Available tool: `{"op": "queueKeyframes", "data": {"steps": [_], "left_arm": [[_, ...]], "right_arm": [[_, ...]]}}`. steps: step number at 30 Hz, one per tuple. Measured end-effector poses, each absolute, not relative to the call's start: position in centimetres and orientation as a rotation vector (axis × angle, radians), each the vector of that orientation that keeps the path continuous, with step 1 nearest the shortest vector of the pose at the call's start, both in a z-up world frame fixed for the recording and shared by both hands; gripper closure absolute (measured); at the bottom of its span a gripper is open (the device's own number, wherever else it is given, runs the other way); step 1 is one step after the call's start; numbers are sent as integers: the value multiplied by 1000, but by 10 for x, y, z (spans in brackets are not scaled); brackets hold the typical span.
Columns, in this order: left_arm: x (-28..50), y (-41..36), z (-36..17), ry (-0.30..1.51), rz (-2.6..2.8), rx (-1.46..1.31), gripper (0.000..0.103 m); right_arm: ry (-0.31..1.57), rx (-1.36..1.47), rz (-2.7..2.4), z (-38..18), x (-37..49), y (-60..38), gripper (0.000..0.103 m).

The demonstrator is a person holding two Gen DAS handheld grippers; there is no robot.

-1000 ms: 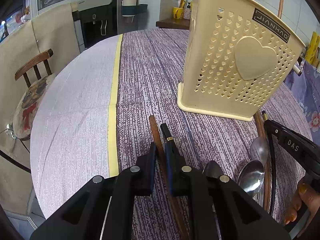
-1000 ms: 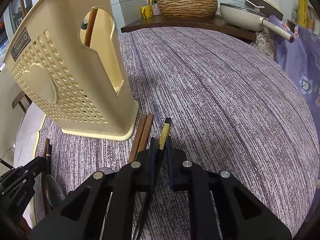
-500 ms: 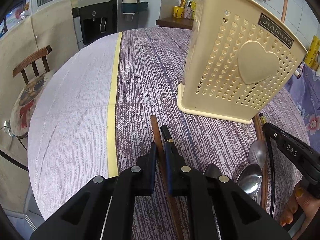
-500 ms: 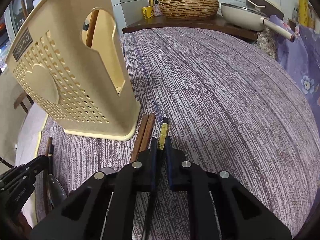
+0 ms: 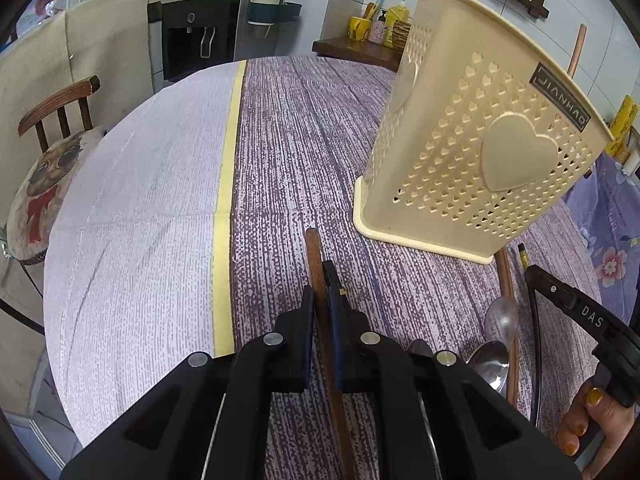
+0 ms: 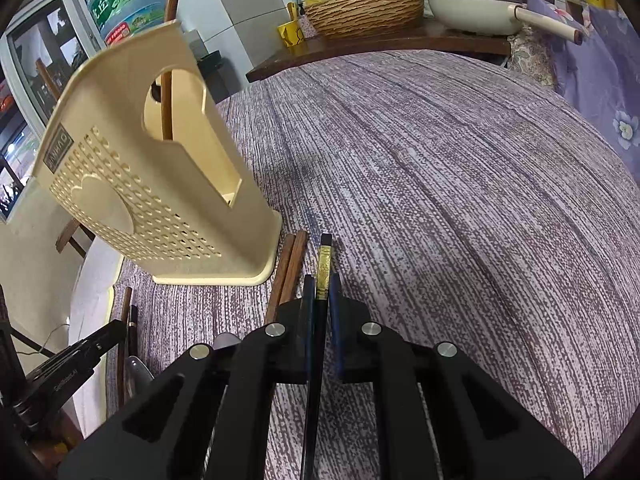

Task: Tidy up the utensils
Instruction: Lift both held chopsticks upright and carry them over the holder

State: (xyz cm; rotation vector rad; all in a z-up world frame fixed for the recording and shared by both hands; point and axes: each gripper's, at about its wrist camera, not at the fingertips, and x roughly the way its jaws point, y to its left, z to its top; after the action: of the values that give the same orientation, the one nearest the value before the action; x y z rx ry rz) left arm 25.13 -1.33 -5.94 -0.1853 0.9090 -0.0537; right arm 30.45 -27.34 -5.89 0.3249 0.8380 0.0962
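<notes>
- Both tongs have just pressed shut and tilted up a little. The left gripper (image 5: 322, 300) pinches a brown wooden chopstick (image 5: 314, 256), with a black chopstick (image 5: 331, 274) alongside it; the right gripper (image 6: 320, 292) pinches a black chopstick with a gold band (image 6: 323, 260).
- Each hand now seems ready to lift and carry its stick to the cream utensil holder (image 5: 472, 152), standing just beyond on the purple tablecloth (image 5: 304, 140).
- More chopsticks and spoons (image 5: 494, 344) lie on the cloth between the two hands.
- The holder's label reads "JIANHAO" (image 5: 564, 98); the other gripper's body shows "DAS" (image 5: 592, 317).
</notes>
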Motion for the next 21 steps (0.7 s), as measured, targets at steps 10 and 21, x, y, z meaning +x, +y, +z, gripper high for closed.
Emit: {"op": "queueKeyframes", "data": {"steps": [10,21], "left_arm": [[232,-10,-23,800,-100,-203,95],[195,-6,31,645,-157,-187,95]], "right_arm": [[711,314,168,-23,273,-281,94],[548,261,271,34,221,-281,95]]}}
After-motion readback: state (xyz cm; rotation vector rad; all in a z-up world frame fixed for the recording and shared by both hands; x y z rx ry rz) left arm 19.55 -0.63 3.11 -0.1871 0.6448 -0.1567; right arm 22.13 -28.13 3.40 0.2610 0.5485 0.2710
